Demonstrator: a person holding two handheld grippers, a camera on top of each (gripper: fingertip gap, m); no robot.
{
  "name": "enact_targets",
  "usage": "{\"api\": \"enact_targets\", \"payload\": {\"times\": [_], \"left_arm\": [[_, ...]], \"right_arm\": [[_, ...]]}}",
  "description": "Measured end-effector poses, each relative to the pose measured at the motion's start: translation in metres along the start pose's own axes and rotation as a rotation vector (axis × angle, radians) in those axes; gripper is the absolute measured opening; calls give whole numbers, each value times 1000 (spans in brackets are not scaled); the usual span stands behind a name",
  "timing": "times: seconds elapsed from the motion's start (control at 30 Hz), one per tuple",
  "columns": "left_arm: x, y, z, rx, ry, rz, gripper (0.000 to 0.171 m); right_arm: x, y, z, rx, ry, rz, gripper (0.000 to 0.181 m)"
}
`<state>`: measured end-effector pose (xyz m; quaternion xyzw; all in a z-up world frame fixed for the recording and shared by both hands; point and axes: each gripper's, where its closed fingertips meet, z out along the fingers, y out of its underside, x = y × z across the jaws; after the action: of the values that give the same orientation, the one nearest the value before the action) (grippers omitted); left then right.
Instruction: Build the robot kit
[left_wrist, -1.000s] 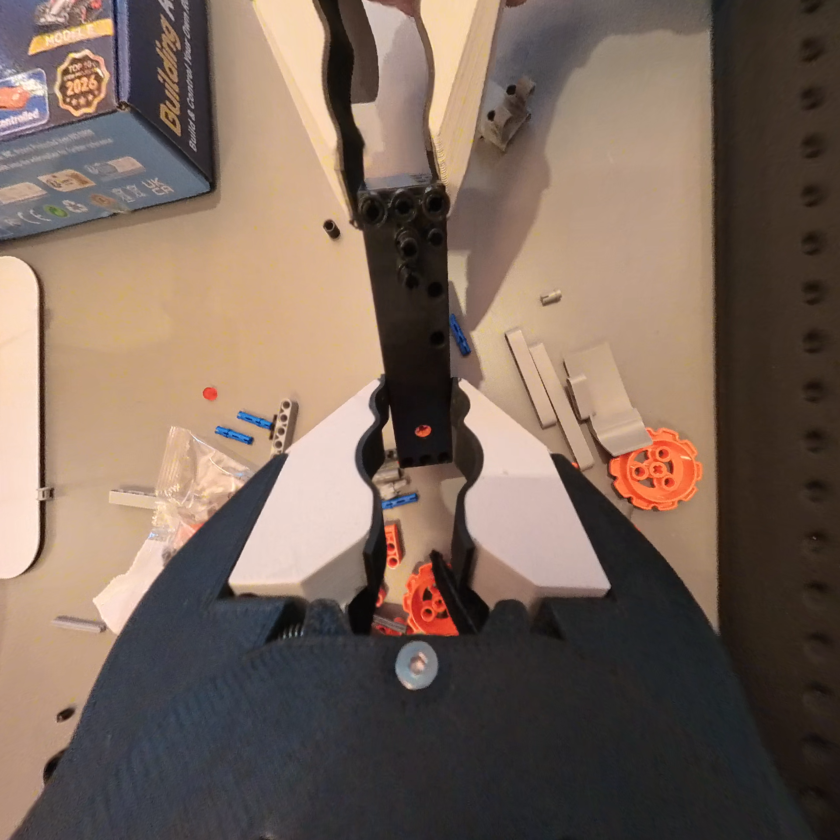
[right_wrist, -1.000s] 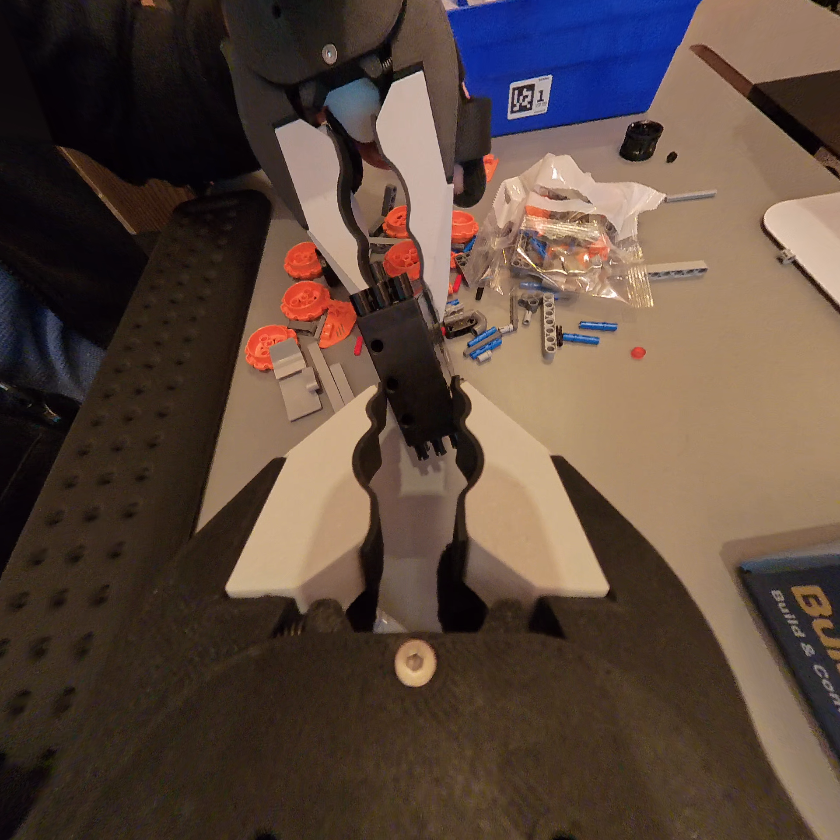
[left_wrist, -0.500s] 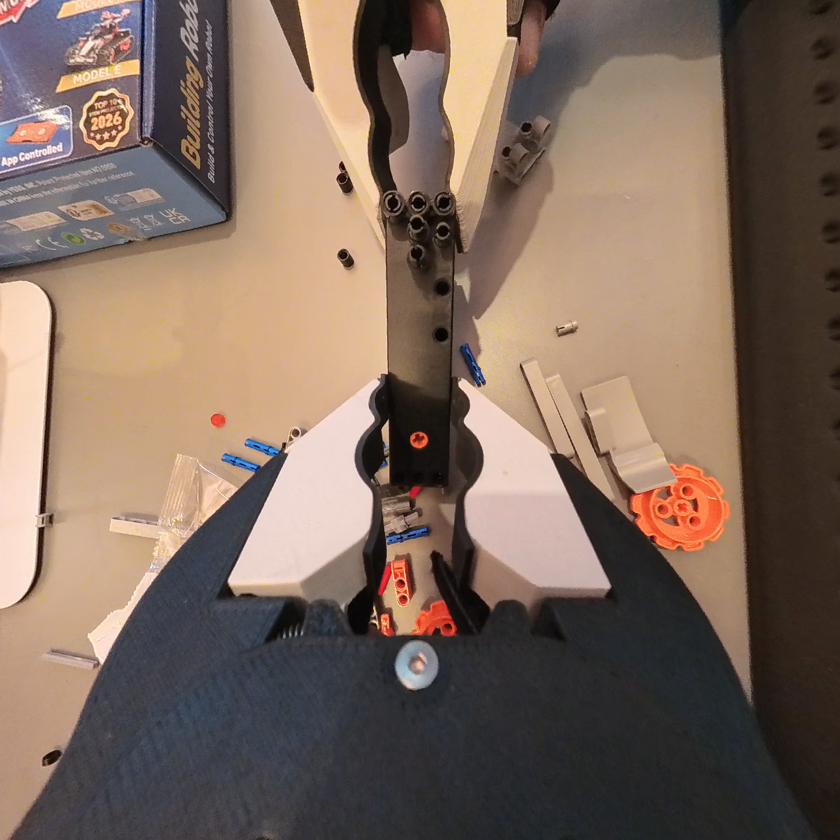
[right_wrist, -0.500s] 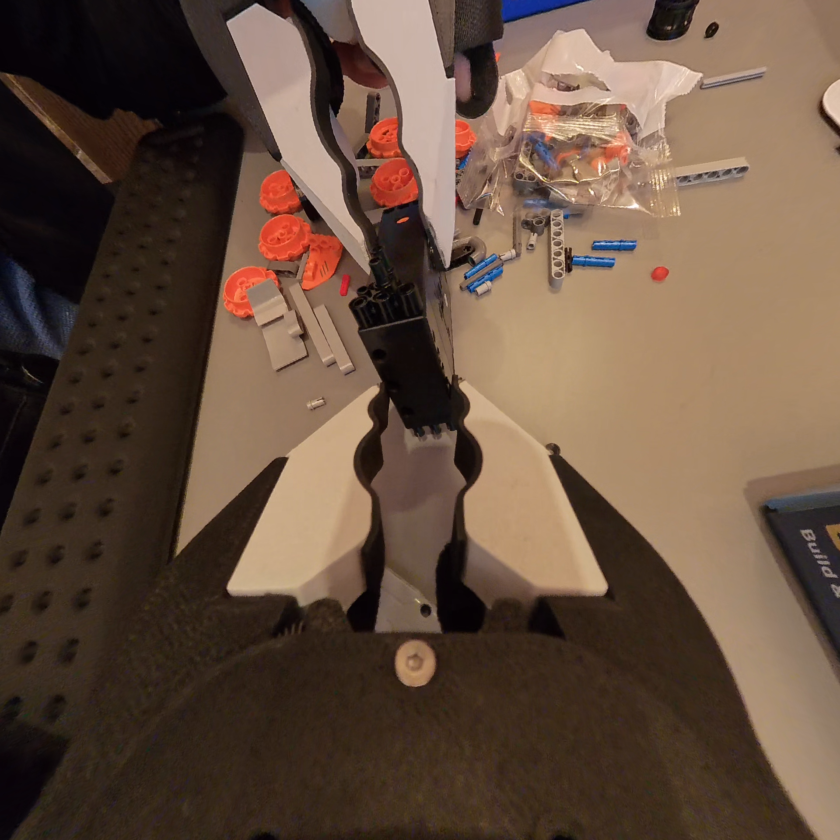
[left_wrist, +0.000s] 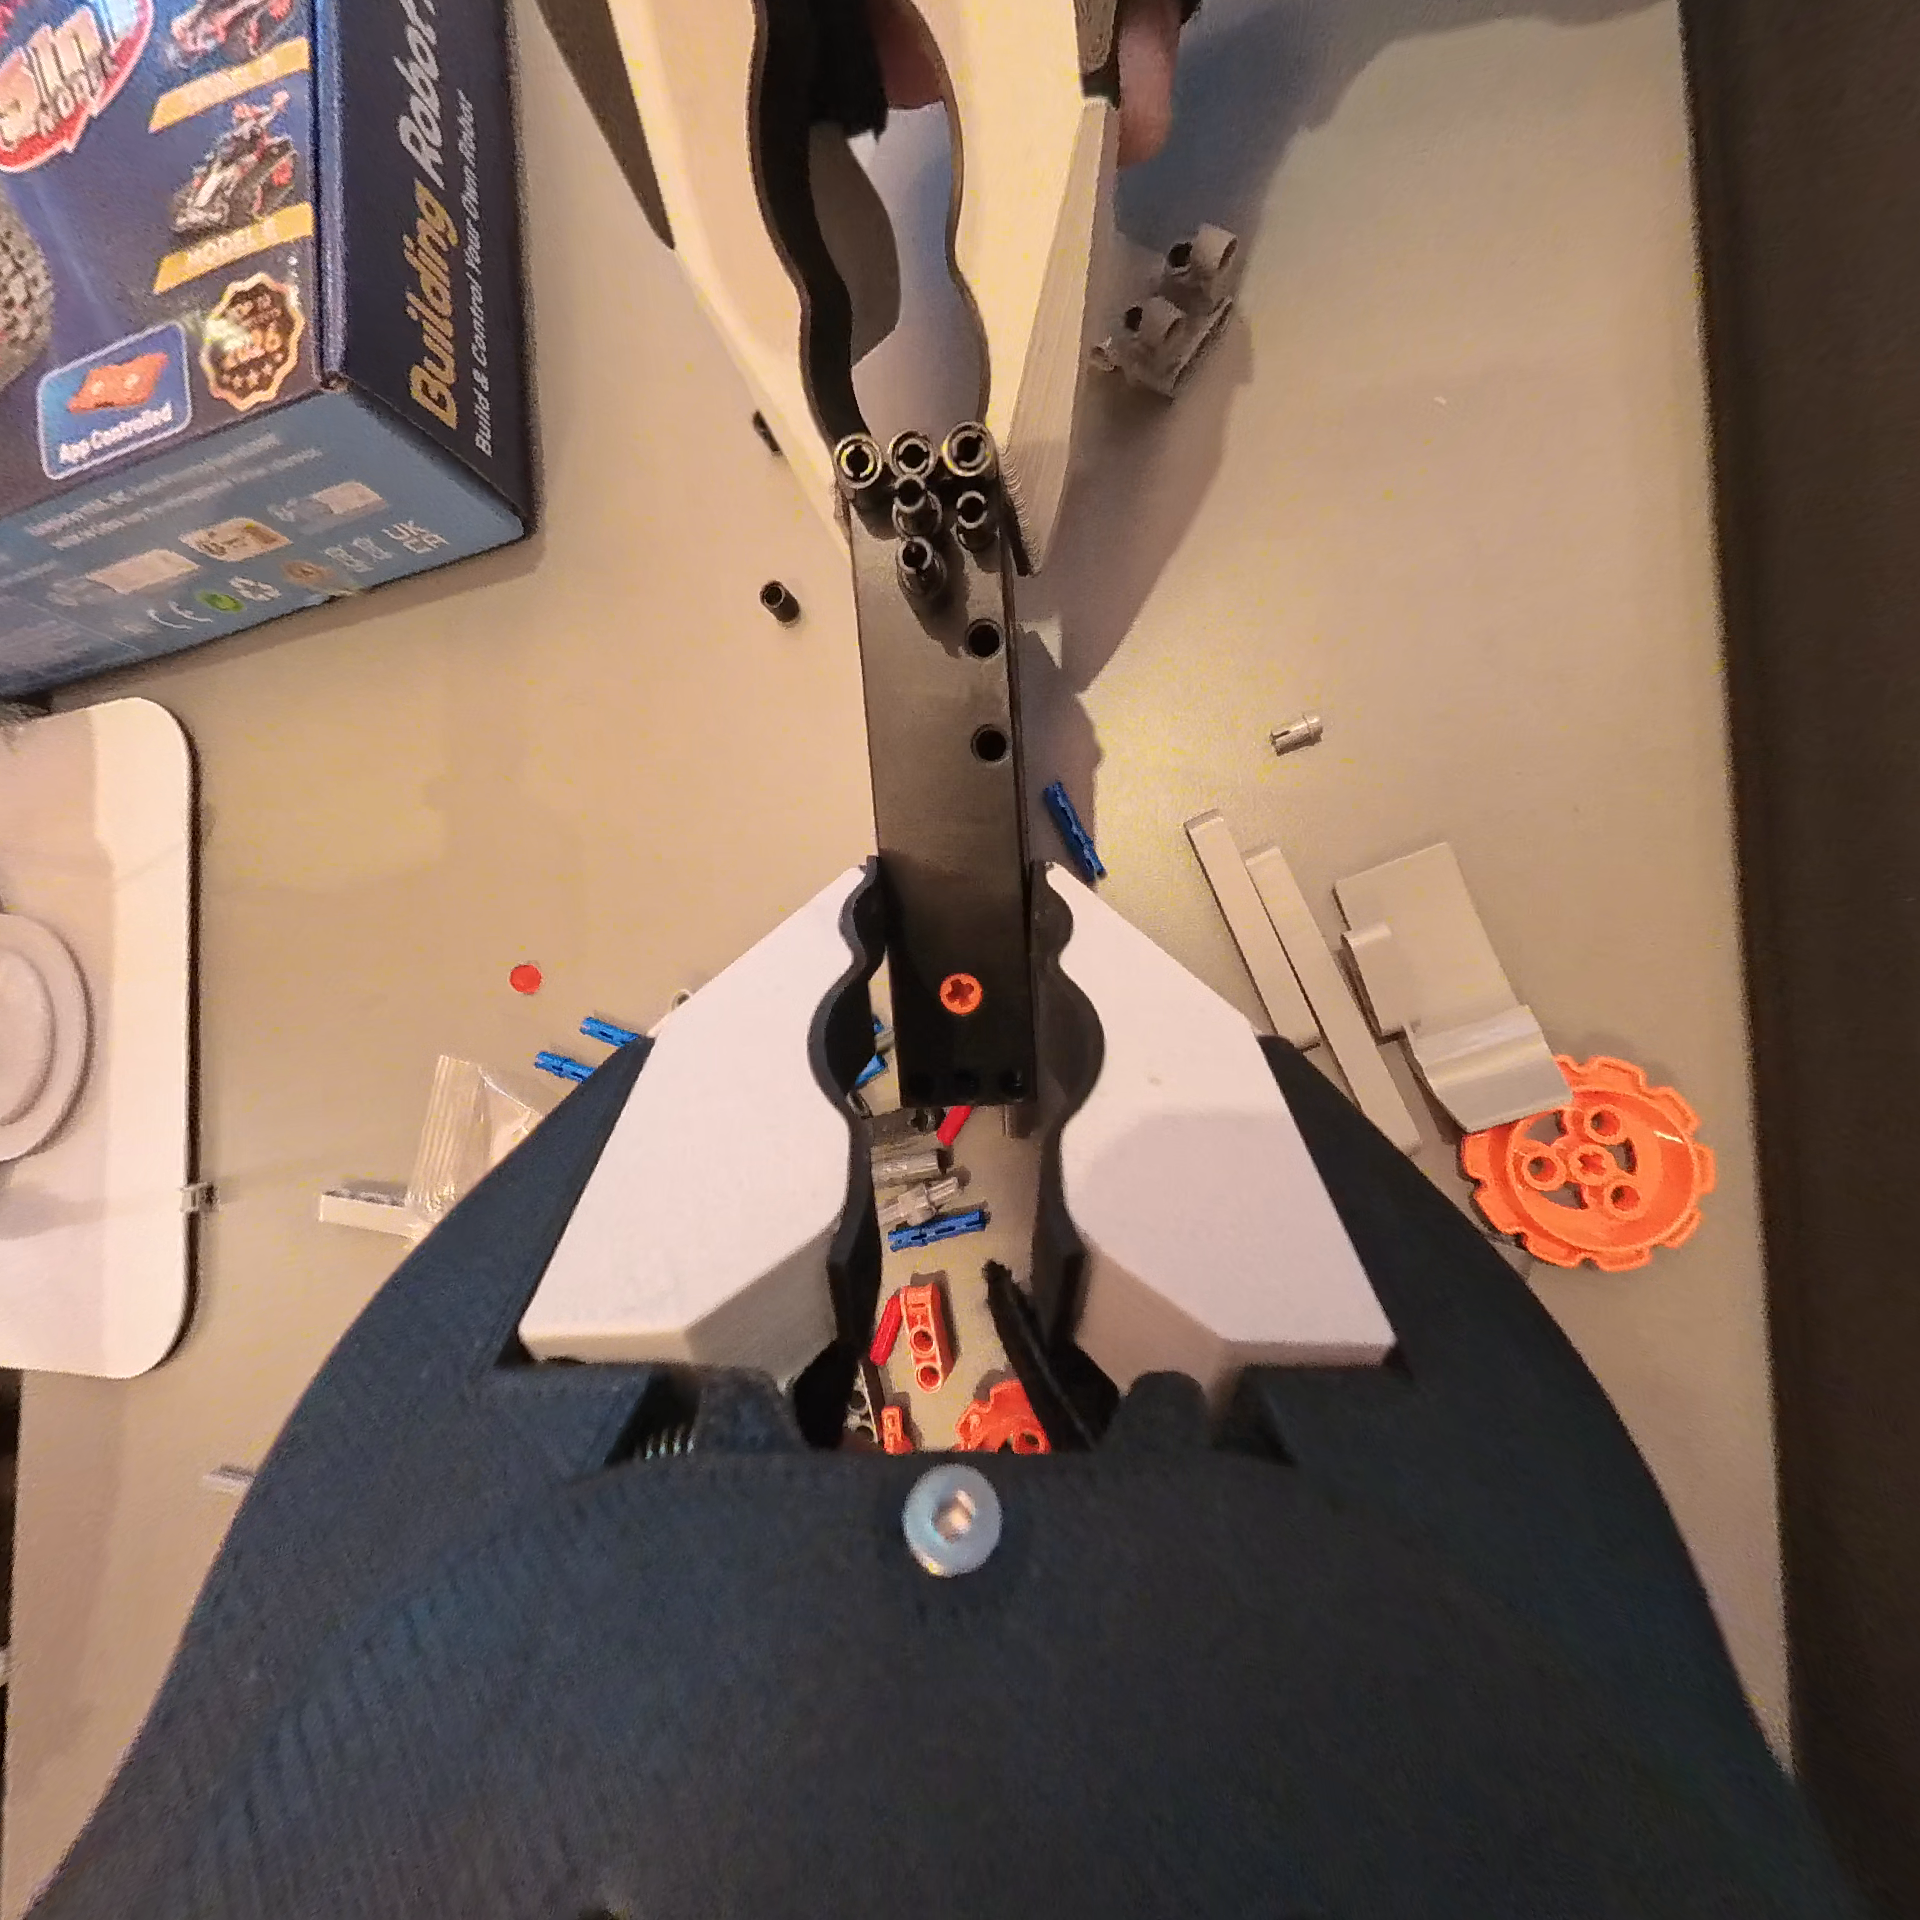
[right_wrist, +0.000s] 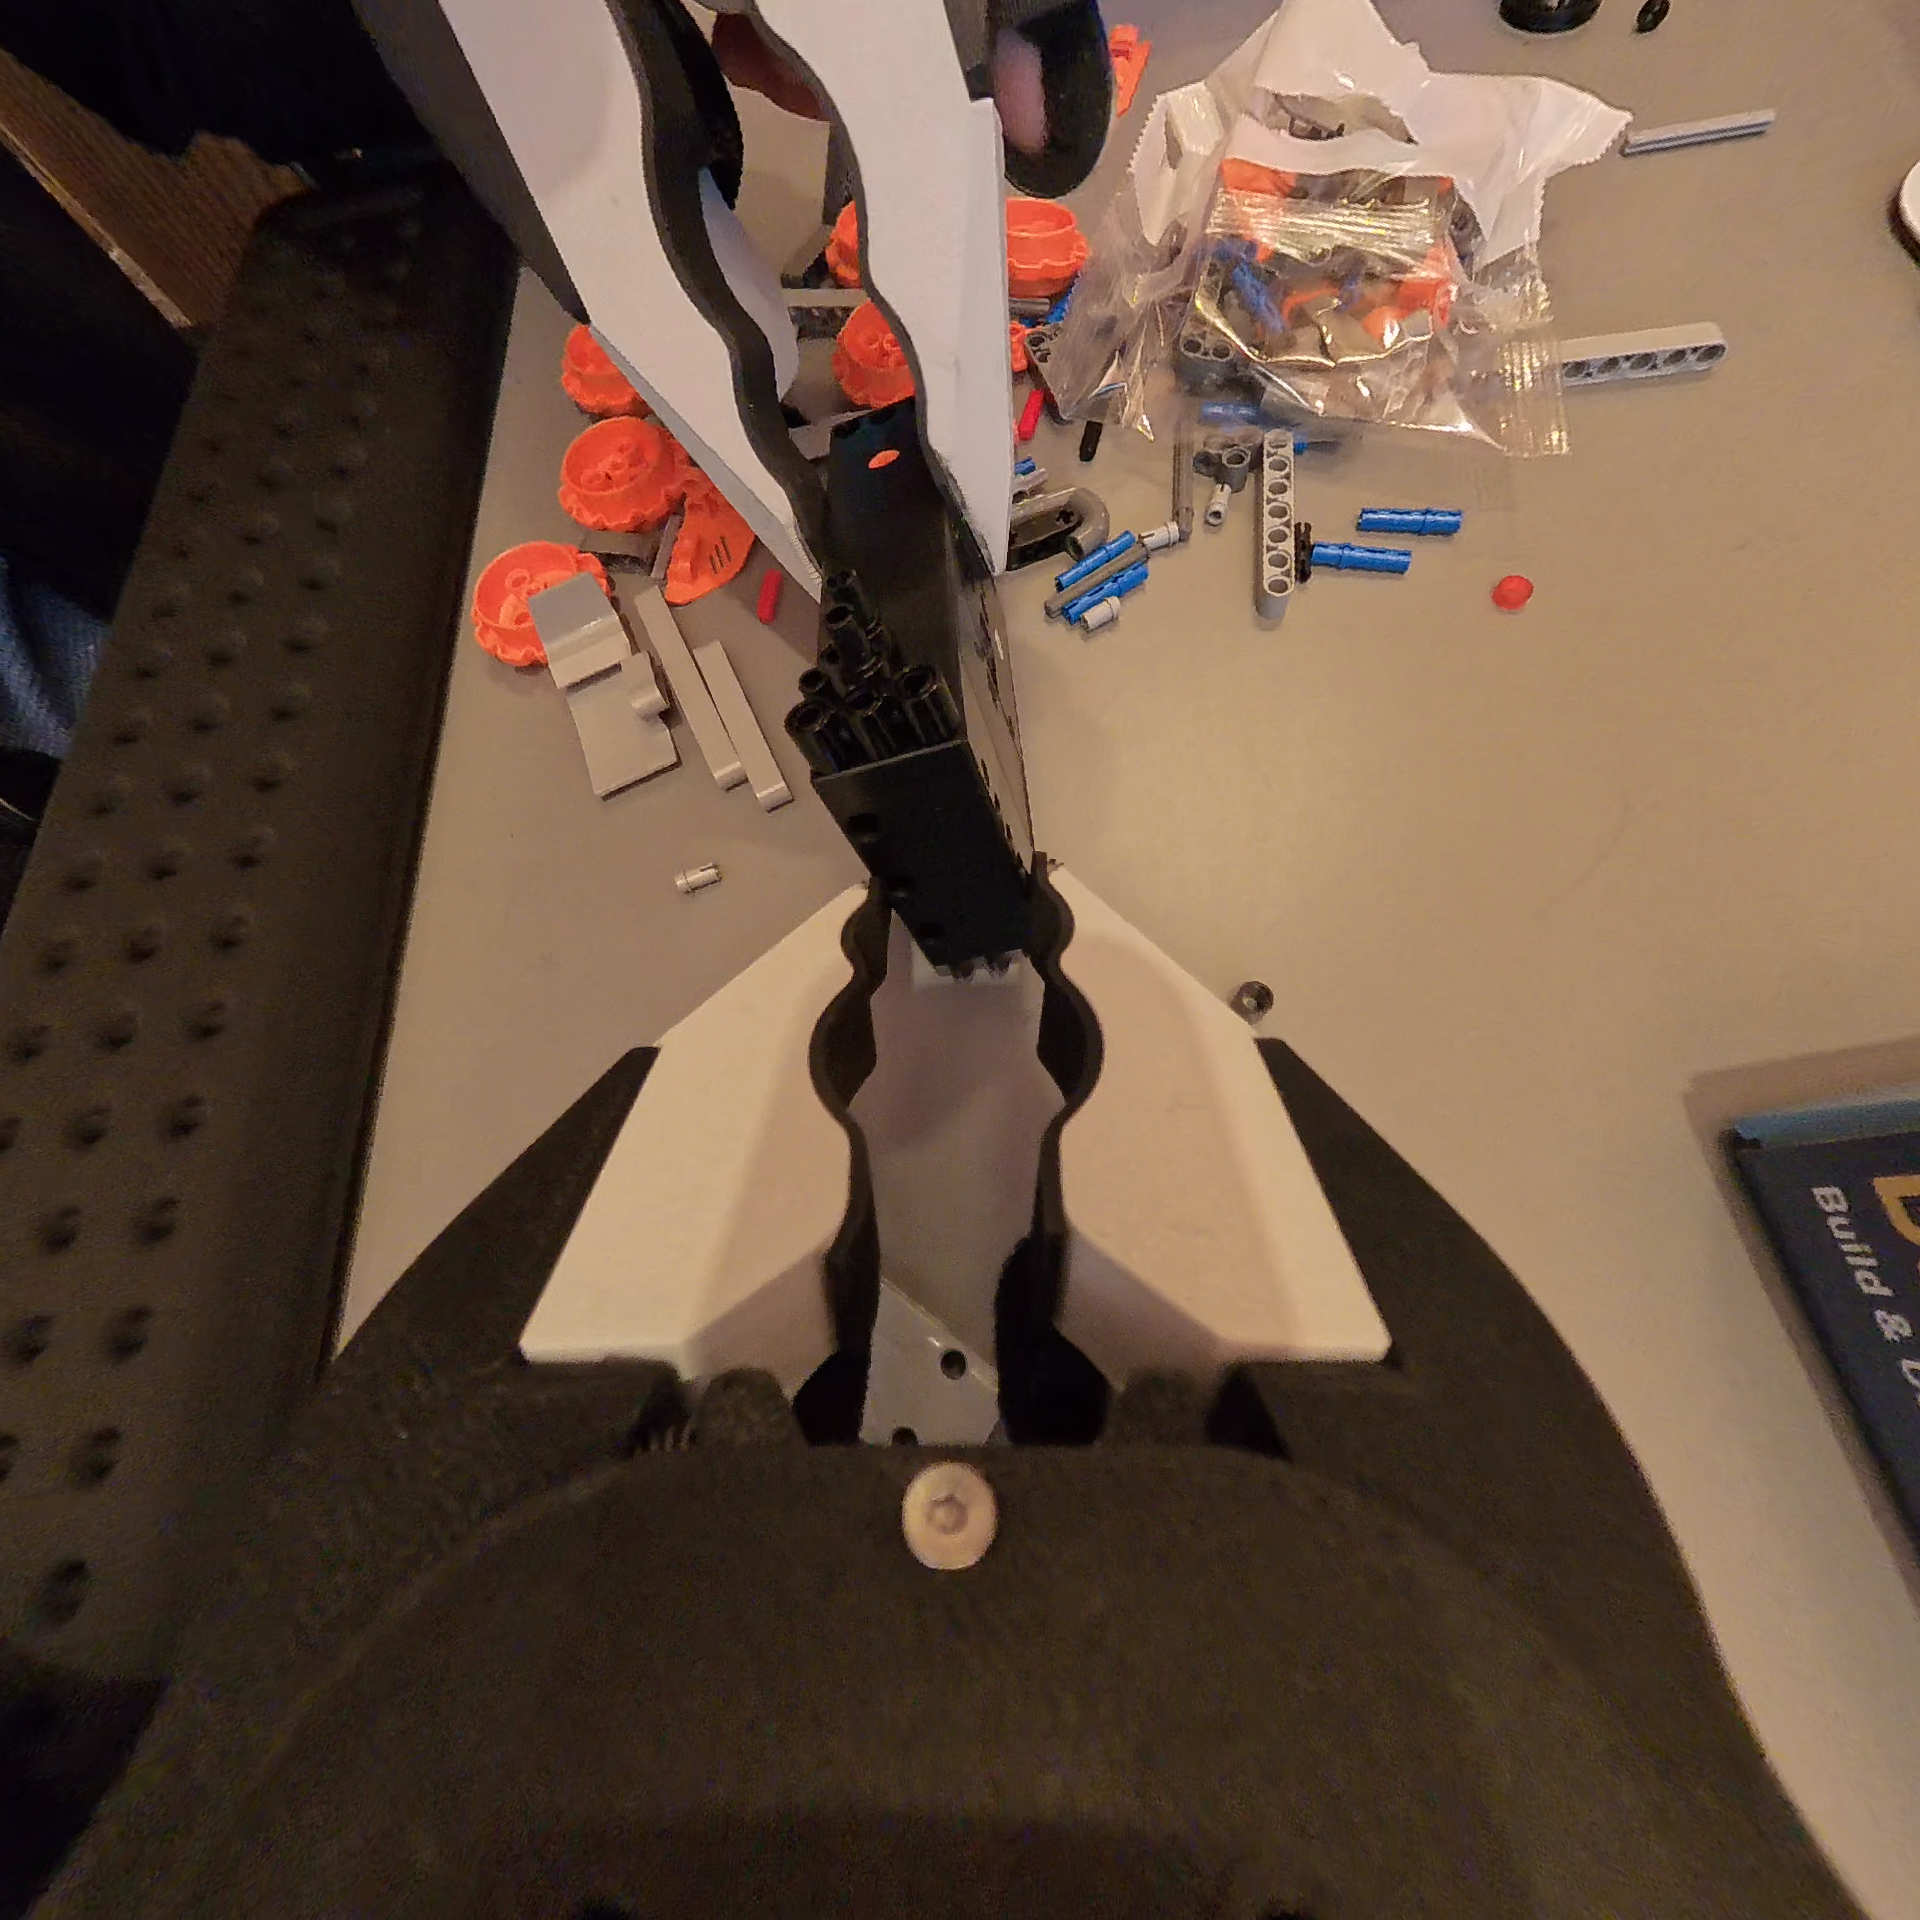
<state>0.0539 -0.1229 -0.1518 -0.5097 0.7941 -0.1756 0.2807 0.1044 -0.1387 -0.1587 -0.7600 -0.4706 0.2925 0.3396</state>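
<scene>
Black motor block (left_wrist: 951, 790) bridged between both grippers, mid-frame above the worktop (left_wrist: 623, 790).

Left gripper (left_wrist: 958, 883) jaws are clamped on its orange-dot end; right gripper (right_wrist: 956, 894) jaws pinch the far end at the very tips, so a twist could pop it free, I'd say. Below lie an orange gear (left_wrist: 1588, 1162), grey plates (left_wrist: 1413, 935), blue pins (right_wrist: 1371, 540), a parts bag (right_wrist: 1340, 270); the boxed kit (left_wrist: 229, 312) sits upper left.

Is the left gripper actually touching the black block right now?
Touching. The left wrist view shows the left gripper with both fingertips pressed on the black block's sides, no gap either side. The right gripper clamps its other end.
</scene>
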Motion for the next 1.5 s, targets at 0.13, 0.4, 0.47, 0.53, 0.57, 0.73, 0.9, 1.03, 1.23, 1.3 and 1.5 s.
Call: {"api": "enact_targets", "payload": {"times": [0.13, 0.4, 0.47, 0.53, 0.57, 0.73, 0.9, 1.03, 1.23, 1.3, 1.5], "left_arm": [[2, -1, 0, 12, -45, 21, 24], [4, -4, 3, 31, -165, 81, 25], [4, -4, 3, 36, -174, 84, 25], [4, -4, 3, 41, -174, 82, 25], [5, -4, 3, 43, -173, 82, 25], [6, -5, 4, 52, -193, 93, 25], [9, -6, 3, 66, -218, 92, 26], [9, -6, 2, 69, -230, 97, 26], [10, -7, 3, 63, -250, 125, 26], [10, -7, 3, 63, -258, 134, 27], [10, -8, 3, 60, -276, 157, 27]], "right_arm": [[1, 2, 0, -9, 8, -16, 26], [3, 8, 1, -35, 20, -30, 26], [3, 8, 1, -34, 21, -33, 26], [2, 8, 1, -33, 19, -33, 26], [2, 8, 1, -32, 19, -35, 26], [3, 9, 1, -38, 20, -36, 27], [2, 8, 0, -30, 17, -39, 27], [2, 7, 0, -28, 20, -43, 27], [2, 8, -1, -31, 21, -48, 27], [2, 8, -2, -30, 23, -50, 27], [3, 8, -2, -31, 27, -53, 27]]}}
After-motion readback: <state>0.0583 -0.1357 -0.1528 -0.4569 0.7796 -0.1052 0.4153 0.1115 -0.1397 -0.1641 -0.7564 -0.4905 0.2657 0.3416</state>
